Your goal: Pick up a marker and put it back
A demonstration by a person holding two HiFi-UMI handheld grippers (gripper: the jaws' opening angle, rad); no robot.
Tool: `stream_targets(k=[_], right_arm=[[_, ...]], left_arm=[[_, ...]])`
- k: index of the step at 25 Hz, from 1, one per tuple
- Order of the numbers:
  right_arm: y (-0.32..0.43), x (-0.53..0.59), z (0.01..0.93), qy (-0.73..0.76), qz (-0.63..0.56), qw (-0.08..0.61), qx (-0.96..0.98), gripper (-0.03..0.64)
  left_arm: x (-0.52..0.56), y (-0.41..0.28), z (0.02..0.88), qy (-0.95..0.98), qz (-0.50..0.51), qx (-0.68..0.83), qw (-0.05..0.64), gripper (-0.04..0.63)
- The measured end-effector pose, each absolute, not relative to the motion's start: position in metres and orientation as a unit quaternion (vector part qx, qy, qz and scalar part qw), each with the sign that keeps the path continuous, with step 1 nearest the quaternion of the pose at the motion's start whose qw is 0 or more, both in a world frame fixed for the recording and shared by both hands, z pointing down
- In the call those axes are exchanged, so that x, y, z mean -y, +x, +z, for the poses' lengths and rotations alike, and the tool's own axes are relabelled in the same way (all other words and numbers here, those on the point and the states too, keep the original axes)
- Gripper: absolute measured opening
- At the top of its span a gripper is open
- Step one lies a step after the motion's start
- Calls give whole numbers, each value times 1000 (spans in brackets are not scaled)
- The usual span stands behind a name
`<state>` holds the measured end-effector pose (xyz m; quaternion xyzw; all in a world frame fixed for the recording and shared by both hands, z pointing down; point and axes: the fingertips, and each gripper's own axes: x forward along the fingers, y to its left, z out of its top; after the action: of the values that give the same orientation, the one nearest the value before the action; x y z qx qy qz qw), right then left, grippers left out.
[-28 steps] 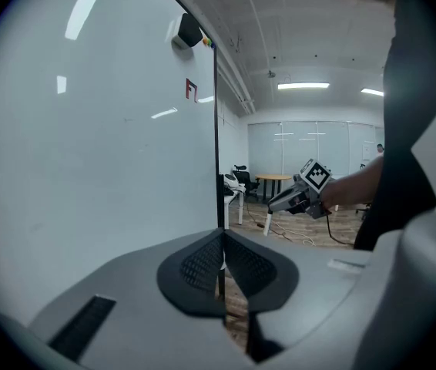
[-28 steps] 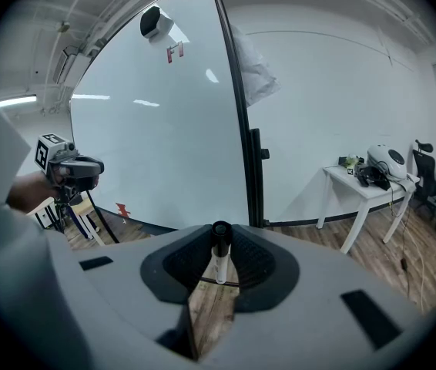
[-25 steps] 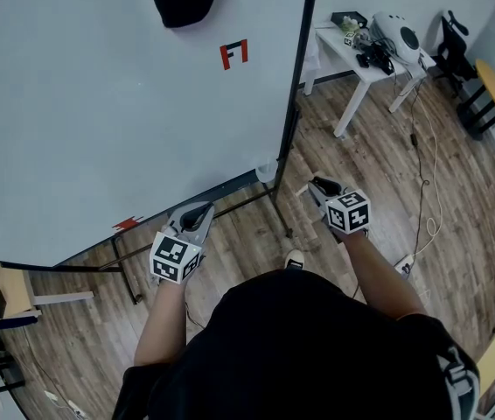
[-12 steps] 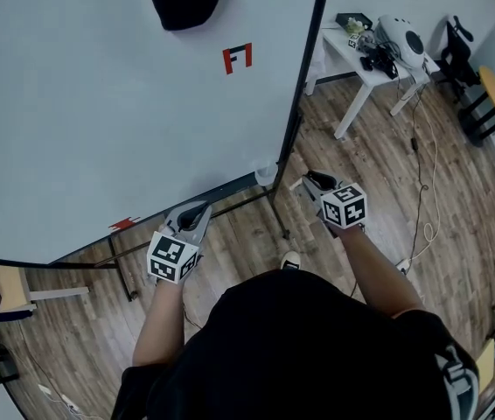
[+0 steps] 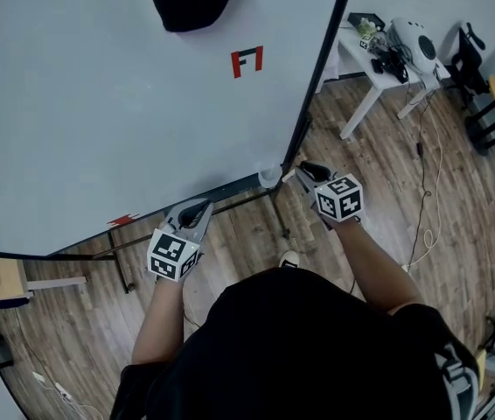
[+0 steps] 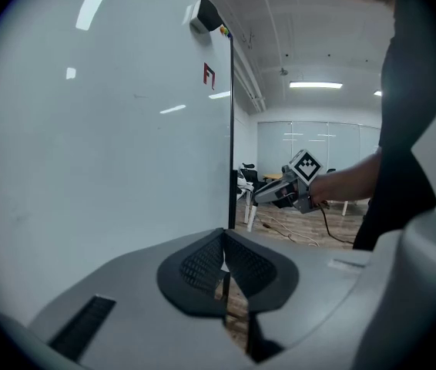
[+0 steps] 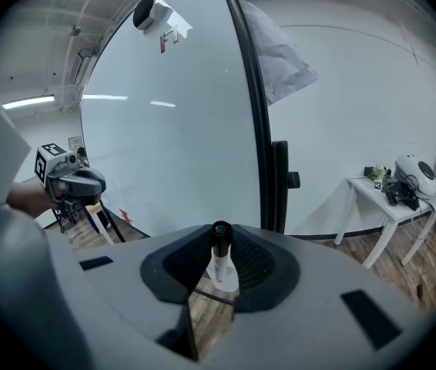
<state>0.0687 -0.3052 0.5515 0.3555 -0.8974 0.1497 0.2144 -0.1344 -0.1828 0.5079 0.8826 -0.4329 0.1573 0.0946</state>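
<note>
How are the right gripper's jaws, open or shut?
Shut on the marker: the right gripper pinches it from both sides between its jaws.

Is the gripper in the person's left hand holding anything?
No, the left gripper shows its jaws pressed together in its own view, with nothing between them.
</note>
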Motion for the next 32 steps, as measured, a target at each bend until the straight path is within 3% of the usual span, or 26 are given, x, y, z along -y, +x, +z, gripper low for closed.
stream_targets(k=[32], right_arm=[[20, 351, 659, 294, 175, 260, 903, 72]], left_arm=[[217, -119, 542, 870, 172, 441, 137, 12]])
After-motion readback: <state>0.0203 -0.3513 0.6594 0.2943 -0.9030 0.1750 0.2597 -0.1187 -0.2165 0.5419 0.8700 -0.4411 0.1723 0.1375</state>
